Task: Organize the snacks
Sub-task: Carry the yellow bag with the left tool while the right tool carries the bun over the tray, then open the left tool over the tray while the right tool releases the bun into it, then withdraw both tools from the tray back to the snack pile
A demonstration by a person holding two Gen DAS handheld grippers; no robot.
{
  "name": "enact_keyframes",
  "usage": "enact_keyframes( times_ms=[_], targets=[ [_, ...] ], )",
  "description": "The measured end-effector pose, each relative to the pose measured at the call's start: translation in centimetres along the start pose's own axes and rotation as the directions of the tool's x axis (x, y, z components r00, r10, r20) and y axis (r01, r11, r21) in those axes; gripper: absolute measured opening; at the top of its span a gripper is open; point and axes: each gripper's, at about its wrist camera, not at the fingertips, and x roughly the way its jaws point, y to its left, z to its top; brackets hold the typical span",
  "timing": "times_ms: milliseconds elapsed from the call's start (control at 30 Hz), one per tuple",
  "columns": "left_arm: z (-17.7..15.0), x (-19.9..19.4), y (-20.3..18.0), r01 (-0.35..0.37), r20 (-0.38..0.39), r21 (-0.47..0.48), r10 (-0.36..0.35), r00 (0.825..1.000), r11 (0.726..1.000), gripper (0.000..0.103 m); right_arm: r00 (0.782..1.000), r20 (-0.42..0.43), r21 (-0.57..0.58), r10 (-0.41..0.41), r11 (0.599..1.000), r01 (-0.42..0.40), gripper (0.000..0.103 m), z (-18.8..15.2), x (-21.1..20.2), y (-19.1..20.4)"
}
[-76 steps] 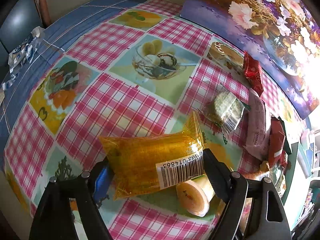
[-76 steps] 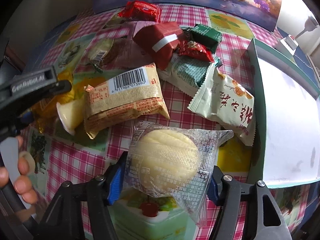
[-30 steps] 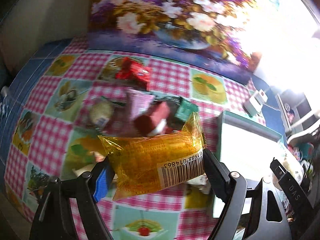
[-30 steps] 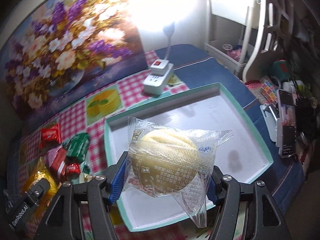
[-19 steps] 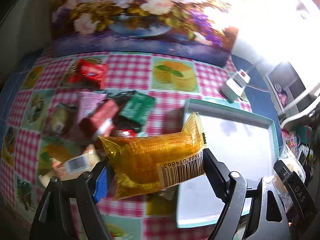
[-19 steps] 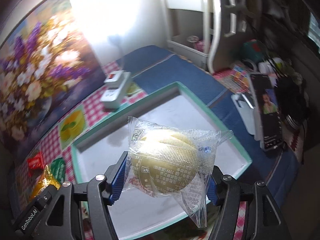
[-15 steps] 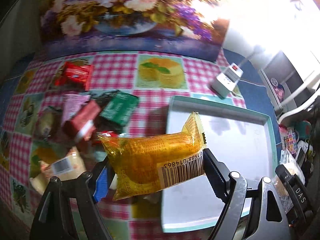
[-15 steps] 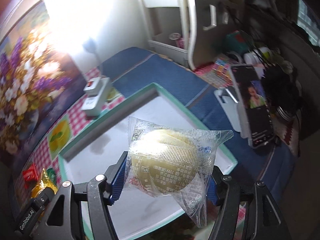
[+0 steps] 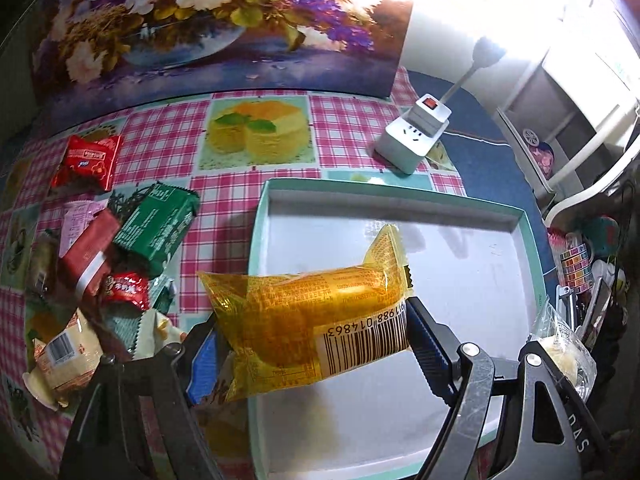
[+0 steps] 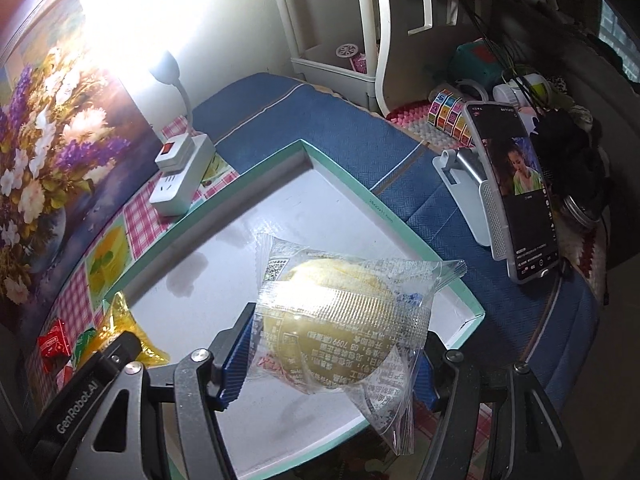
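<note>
Both snacks are held above the teal tray (image 9: 532,248), and the coming move is judged to turn on that one relation: the white floor lies straight below each load, so only a lowering and a release seem needed. The yellow packet (image 9: 308,320) is pinched at its two ends by the left gripper (image 9: 316,344), with its long axis running across the jaws and roughly parallel to the tray's far wall; it hangs over the tray's left half, partly past the left rim. The clear-wrapped round cake (image 10: 340,320) is clamped by the right gripper (image 10: 328,364) over the tray's right near corner, which makes this hand the nearer to that side. The loose pile of snacks (image 9: 132,256) on the checked cloth (image 9: 348,136) is shown in full only by the left wrist view. The phone on its stand (image 10: 512,196) just beyond the tray's right edge is seen clearly only from the right wrist. The tray floor is seen bare in both views.
</note>
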Motion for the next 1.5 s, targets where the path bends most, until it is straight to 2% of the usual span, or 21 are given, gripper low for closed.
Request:
enact_keyframes(
  times_ms=[267, 700, 833, 900, 1033, 1133, 1200, 1233, 1267, 1333, 1500],
  targets=[
    [0.0, 0.5, -0.3, 0.029, 0.003, -0.002, -0.029, 1.000, 1.000, 0.084, 1.000, -0.005, 0.015, 0.003, 1.000, -0.003, 0.070, 0.1, 0.1, -0.2],
    [0.0, -0.4, 1.9, 0.050, 0.049, -0.098, -0.046, 0.998, 0.994, 0.088, 1.000, -0.016, 0.003, 0.006, 1.000, -0.006, 0.072, 0.1, 0.4, 0.0],
    [0.0, -1.2, 3.0, 0.026, 0.072, -0.135, -0.017, 0.997, 0.991, 0.088, 1.000, -0.013, -0.007, 0.017, 1.000, -0.017, 0.074, 0.1, 0.4, 0.0],
    [0.0, -1.5, 3.5, 0.012, 0.081, -0.150, 0.000, 0.997, 0.989, 0.088, 1.000, -0.005, -0.012, 0.006, 1.000, -0.006, 0.079, 0.1, 0.3, 0.1],
    [-0.1, -2.2, 4.4, 0.000, 0.095, -0.184, 0.017, 0.995, 0.983, 0.088, 1.000, -0.001, -0.014, 0.027, 1.000, -0.027, 0.080, 0.1, 0.0, 0.2],
    [-0.2, -2.9, 5.2, -0.032, 0.113, -0.209, 0.057, 0.992, 0.977, 0.088, 0.999, 0.002, -0.033, 0.039, 0.999, -0.039, 0.081, 0.0, -0.2, 0.7],
    [-0.3, -3.5, 5.8, -0.061, 0.129, -0.224, 0.091, 0.987, 0.973, 0.091, 0.999, 0.012, -0.049, 0.053, 0.997, -0.052, 0.085, -0.1, -0.5, 1.1],
    [-0.3, -3.8, 6.1, -0.074, 0.134, -0.232, 0.107, 0.985, 0.970, 0.098, 0.998, 0.018, -0.058, 0.062, 0.996, -0.061, 0.089, -0.2, -0.6, 1.3],
    [-0.4, -4.0, 6.5, -0.086, 0.138, -0.241, 0.122, 0.983, 0.967, 0.100, 0.998, 0.020, -0.064, 0.067, 0.996, -0.066, 0.094, -0.2, -0.7, 1.5],
    [-0.6, -4.4, 7.3, -0.110, 0.143, -0.265, 0.152, 0.978, 0.958, 0.101, 0.997, 0.024, -0.075, 0.073, 0.995, -0.071, 0.102, -0.3, -0.9, 1.9],
    [-1.3, -4.9, 8.9, -0.176, 0.129, -0.306, 0.224, 0.966, 0.936, 0.101, 0.993, 0.044, -0.112, 0.105, 0.989, -0.100, 0.103, -0.5, -1.7, 2.9]
  ],
)
